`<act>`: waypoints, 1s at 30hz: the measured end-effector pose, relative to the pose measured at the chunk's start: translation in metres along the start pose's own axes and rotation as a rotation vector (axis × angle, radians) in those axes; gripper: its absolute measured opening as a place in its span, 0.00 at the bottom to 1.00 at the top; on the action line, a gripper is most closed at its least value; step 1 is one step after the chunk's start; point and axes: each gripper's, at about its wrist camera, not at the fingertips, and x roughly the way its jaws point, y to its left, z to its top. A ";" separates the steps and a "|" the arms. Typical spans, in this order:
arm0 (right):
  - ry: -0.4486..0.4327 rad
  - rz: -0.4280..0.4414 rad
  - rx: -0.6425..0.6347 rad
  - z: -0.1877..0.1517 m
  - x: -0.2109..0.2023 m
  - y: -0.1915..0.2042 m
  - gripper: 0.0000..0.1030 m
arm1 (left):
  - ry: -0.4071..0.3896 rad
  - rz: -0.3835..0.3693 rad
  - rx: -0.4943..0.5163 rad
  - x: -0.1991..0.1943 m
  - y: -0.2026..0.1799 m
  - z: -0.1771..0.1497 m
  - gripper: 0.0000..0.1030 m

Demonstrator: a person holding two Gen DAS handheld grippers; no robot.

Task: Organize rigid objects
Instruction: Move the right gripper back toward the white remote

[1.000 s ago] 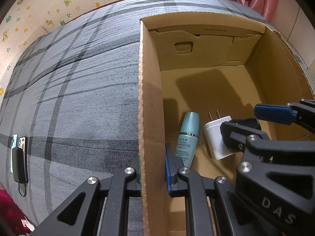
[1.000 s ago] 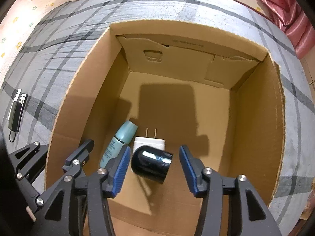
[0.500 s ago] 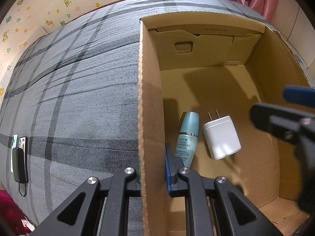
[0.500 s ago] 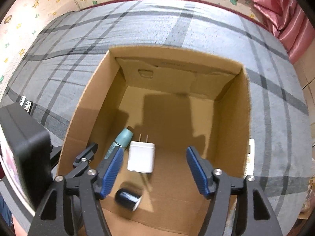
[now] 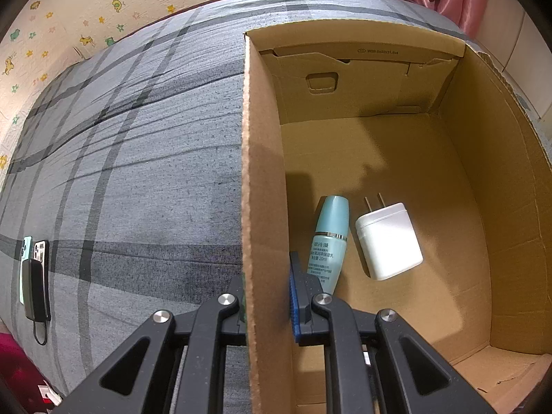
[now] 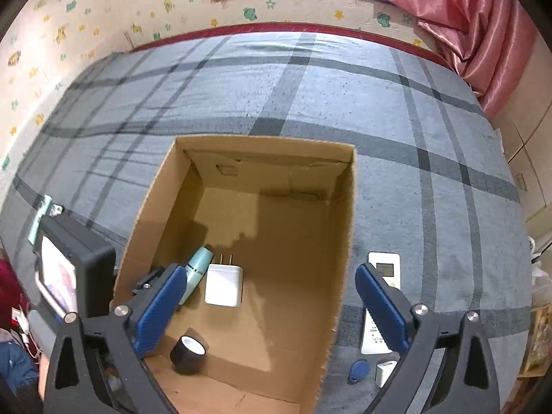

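An open cardboard box (image 5: 500,189) stands on a grey plaid bed. My left gripper (image 5: 267,296) is shut on the box's left wall, one finger outside and the blue pad (image 5: 294,305) inside. On the box floor lie a teal bottle (image 5: 329,238) and a white plug charger (image 5: 388,239) side by side. In the right wrist view the box (image 6: 345,241) also holds a black cylinder (image 6: 189,350) near its front edge, below the bottle (image 6: 198,269) and charger (image 6: 224,284). My right gripper (image 6: 269,276) hangs above the box, its jaws opening wide with nothing between them.
To the right of the box, a white remote control (image 6: 383,269), a blue key fob (image 6: 358,371) and a small white object (image 6: 384,371) lie on the cover. Two phones and a black power bank (image 5: 32,276) lie far left. A pink curtain (image 6: 483,34) hangs back right.
The right gripper let go of the black cylinder, which now lies on the box floor. It rose and pulled back out of the left wrist view, jaws spreading. The left gripper kept still.
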 end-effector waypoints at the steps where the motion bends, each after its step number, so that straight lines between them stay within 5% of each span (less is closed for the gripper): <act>1: -0.006 -0.003 0.003 0.000 -0.004 -0.005 0.99 | -0.001 -0.001 0.000 0.000 0.000 0.000 0.14; 16: -0.037 -0.107 0.071 -0.018 -0.013 -0.084 1.00 | -0.004 -0.003 -0.002 0.000 0.002 -0.001 0.14; 30: -0.008 -0.088 0.151 -0.057 0.024 -0.128 1.00 | -0.002 -0.006 -0.004 0.000 0.002 -0.001 0.14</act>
